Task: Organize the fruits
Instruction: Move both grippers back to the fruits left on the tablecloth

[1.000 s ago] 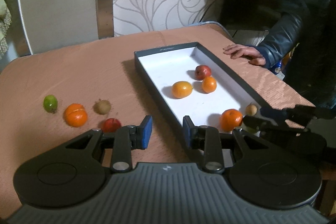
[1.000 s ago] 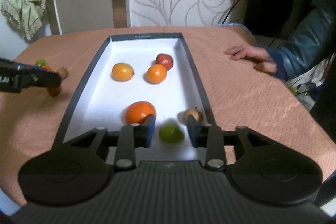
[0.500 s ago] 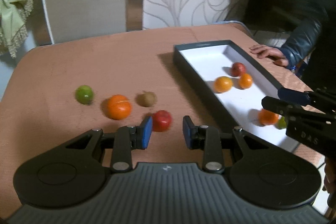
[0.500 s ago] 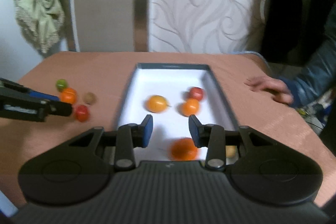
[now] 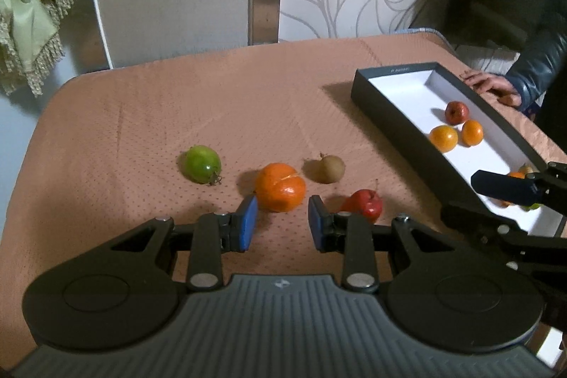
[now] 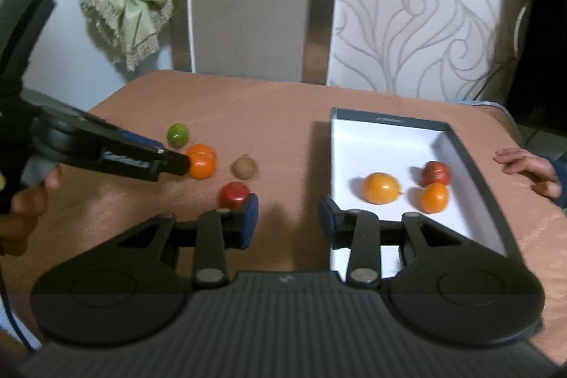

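Several fruits are already being held in the box [image 5: 397,101], while four, including the orange [image 5: 280,187] toward which the open, empty left claw [image 5: 280,226] is being directed, are still lying on the bench [image 5: 141,116]; the right claw [image 6: 287,225] is likewise being held open and empty.

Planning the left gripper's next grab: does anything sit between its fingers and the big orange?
Nothing visible does. The left gripper is open with the big orange straight ahead of its fingertips; the red fruit lies off to the right.
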The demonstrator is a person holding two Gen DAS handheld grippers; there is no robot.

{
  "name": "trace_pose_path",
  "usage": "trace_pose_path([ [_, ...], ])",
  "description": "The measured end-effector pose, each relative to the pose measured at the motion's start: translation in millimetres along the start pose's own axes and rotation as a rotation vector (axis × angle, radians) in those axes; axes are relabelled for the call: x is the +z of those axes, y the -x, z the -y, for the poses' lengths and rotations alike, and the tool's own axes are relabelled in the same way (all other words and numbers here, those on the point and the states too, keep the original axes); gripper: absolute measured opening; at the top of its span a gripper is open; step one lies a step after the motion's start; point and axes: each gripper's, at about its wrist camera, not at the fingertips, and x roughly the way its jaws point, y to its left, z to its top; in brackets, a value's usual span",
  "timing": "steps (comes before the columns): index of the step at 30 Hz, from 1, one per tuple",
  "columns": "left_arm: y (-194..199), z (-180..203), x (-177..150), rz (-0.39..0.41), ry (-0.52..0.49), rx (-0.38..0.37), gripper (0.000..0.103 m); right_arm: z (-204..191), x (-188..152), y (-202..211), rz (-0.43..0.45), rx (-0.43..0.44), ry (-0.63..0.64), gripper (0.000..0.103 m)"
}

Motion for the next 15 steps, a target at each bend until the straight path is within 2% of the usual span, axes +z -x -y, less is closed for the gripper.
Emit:
trace_pose_path([
  [11, -28.6, -7.9, 5.5, -0.019, -0.06, -0.053, 0.037, -28.6, -1.8, -33.5, -0.082, 0.015, 0.034, 0.04],
  [13, -31.9, -8.5, 7.4, -0.015, -0.071, -0.061, 0.047, -32.2, -1.7, -39.9, -0.094, 0.008, 0.044, 0.04],
  [15, -33.1, -8.1, 8.0, -0.013, -0.079, -0.07, 0.049, -34.2, -0.7, -45.5, -0.105, 0.005, 0.047, 0.04],
])
